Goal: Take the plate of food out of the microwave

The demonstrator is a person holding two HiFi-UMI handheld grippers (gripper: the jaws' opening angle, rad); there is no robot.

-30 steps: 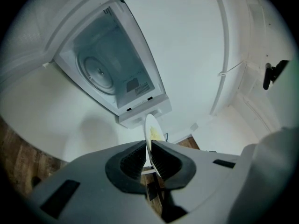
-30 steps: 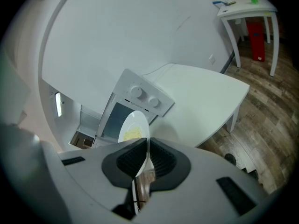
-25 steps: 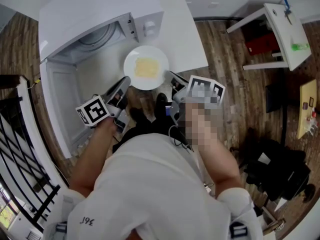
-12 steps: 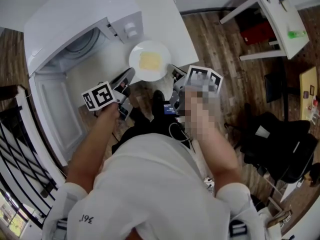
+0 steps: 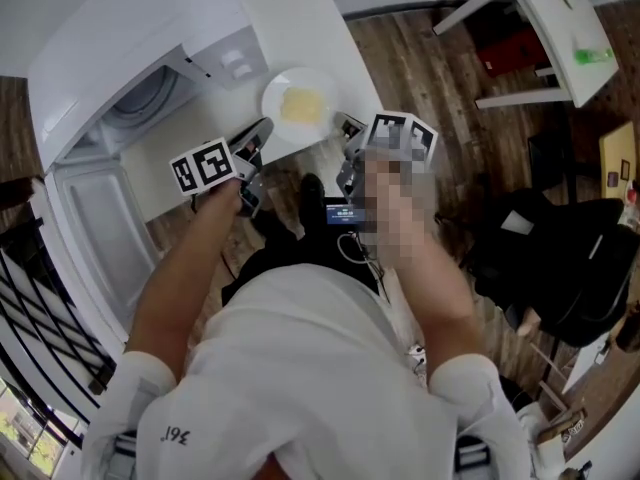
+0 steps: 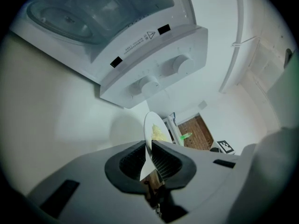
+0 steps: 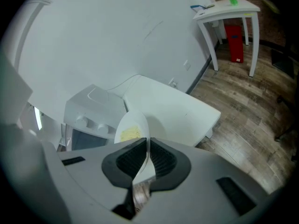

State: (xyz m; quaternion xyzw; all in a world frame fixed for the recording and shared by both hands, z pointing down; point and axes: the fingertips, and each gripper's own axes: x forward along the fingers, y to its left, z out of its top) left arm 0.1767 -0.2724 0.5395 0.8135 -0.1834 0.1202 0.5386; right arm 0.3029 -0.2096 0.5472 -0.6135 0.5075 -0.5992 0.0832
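Moved: the plate [image 5: 300, 108] is farther clear of the microwave [image 5: 120, 88] than a second ago.
Plate now: over the white table [image 5: 300, 18], at 4 o'clock from the microwave's knobs — outside the cavity.
Left gripper [image 5: 262, 130]: clamped on the rim at 8 o'clock.
Right gripper [image 5: 345, 128]: clamped on the rim at 4 o'clock.
Risk: the thin, glossy rim could slip from the ribbed pads [image 6: 161, 161] if one hand dips — the yellow food [image 5: 303, 105] would slide off.
Materials: smooth round white plate; soft, lumpy food.

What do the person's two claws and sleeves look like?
The left claw and right claw are pale grey plastic with black ribbed pads. Each carries a white cube with black square markers. The person wears a white short-sleeved shirt.
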